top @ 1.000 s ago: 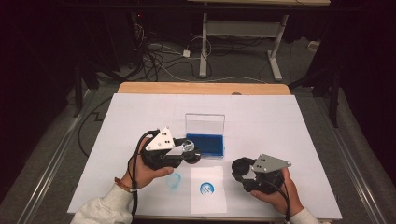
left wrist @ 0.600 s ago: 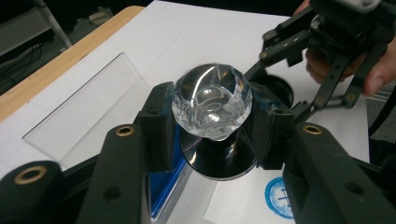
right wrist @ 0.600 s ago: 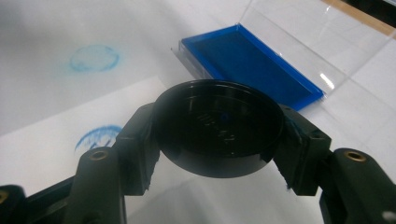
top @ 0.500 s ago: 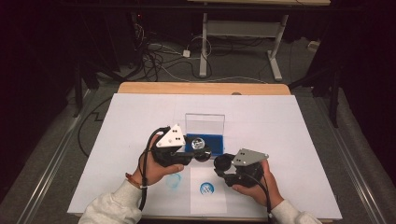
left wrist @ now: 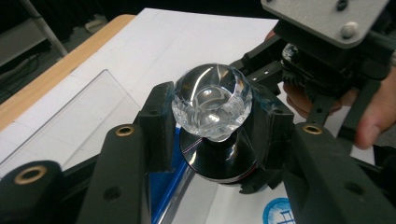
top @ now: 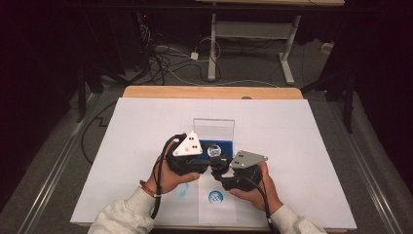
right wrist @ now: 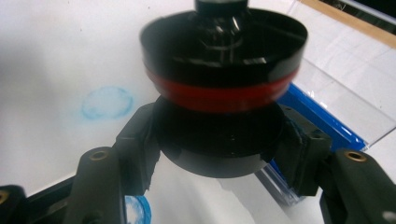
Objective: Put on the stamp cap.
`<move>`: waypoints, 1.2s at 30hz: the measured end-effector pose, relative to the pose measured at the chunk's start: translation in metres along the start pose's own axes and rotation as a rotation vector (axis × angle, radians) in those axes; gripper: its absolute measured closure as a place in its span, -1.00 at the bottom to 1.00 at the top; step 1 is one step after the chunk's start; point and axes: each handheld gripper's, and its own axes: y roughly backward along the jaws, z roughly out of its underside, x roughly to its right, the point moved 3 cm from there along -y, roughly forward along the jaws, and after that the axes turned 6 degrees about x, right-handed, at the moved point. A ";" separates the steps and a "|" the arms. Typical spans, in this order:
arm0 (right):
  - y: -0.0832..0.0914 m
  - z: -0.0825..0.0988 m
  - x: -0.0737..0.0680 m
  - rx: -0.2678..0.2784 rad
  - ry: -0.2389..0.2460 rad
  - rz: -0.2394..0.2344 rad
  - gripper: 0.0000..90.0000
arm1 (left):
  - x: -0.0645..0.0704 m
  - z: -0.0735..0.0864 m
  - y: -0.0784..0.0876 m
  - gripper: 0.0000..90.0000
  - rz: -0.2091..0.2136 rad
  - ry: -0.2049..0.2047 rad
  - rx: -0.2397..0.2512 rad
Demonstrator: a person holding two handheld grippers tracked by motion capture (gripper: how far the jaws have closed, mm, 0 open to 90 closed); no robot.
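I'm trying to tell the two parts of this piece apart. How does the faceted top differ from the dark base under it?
The clear faceted knob is see-through and rounded, cut in facets; the black base is opaque, a flat disc with a red band. The knob sits on top, clamped by the left gripper; the base lies below, with the right gripper shut on its lower black part. Both are round and held above the white table sheet.

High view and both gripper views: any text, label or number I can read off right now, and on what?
No readable text anywhere.
Round blue logo on the white sheet: too small and blurred to read.
Black base with red band, under the clear faceted knob: no lettering visible.
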 end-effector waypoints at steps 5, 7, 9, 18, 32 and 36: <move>-0.001 -0.003 -0.001 0.014 -0.021 0.009 -0.14 | 0.002 0.002 -0.003 0.22 -0.013 -0.006 -0.001; -0.001 -0.004 -0.001 0.023 -0.026 0.007 -0.14 | 0.001 0.003 -0.004 0.22 -0.014 -0.010 -0.009; 0.000 -0.005 0.000 0.026 -0.027 0.010 -0.14 | 0.002 0.004 -0.005 0.22 -0.017 -0.003 -0.006; 0.000 -0.004 0.001 0.027 -0.039 0.008 -0.14 | 0.003 0.006 -0.007 0.22 -0.003 0.004 -0.002; 0.001 -0.003 -0.001 0.018 -0.017 0.012 -0.14 | 0.002 0.007 -0.007 0.22 0.011 0.021 -0.004; 0.001 -0.003 -0.002 0.015 -0.010 0.016 -0.14 | 0.002 0.008 -0.007 0.22 0.015 0.025 -0.004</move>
